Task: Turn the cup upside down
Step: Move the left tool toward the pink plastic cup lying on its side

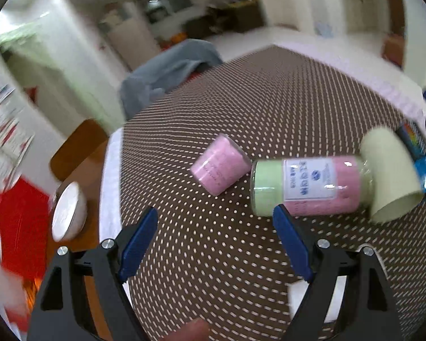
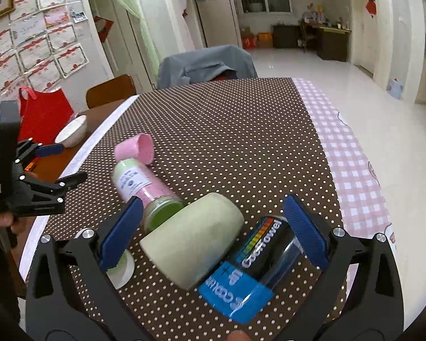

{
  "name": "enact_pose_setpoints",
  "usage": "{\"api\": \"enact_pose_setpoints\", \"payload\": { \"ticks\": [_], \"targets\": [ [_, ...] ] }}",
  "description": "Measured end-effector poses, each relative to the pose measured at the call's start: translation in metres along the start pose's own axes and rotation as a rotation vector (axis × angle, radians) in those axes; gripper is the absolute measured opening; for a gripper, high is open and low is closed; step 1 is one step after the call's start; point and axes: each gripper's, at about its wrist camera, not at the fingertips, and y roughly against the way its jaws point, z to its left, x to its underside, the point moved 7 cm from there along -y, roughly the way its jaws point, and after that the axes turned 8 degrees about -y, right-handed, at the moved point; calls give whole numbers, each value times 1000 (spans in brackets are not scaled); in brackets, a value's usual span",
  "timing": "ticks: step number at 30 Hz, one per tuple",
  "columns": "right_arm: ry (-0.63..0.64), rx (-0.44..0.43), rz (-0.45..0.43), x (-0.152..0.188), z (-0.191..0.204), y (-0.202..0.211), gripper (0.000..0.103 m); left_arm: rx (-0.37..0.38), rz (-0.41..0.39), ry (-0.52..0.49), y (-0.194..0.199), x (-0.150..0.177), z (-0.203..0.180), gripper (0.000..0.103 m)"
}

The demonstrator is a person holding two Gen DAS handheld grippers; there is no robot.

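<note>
A pale green cup [image 2: 193,238] lies on its side on the dotted brown tablecloth, between the open jaws of my right gripper [image 2: 213,230]. It also shows at the right of the left wrist view [image 1: 389,170]. A pink cup [image 1: 220,167] lies on its side farther out, also seen in the right wrist view [image 2: 135,150]. A clear tube of pink and green cups [image 1: 306,187] lies between the two cups. My left gripper [image 1: 215,241] is open and empty, held above the cloth short of the pink cup, and it shows at the left in the right wrist view [image 2: 65,164].
A blue and black Cool Towel bottle [image 2: 255,267] lies beside the green cup. A white lid [image 2: 122,270] lies under my right gripper's left finger. A white bowl [image 1: 68,213] sits on the wooden table to the left. A chair with a grey jacket [image 2: 207,65] stands at the far edge.
</note>
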Motion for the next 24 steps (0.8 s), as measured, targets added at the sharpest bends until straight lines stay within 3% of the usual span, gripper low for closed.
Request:
{"api": "enact_pose_setpoints", "payload": {
  "ticks": [14,24],
  "targets": [
    [-8,51,44,-14,2,-35,97,113,86,-267,-90,-10,20,82],
    [-4,66,61,-19,-1,-52,97,185,94,-449,-114,-25,2,82]
  ]
}}
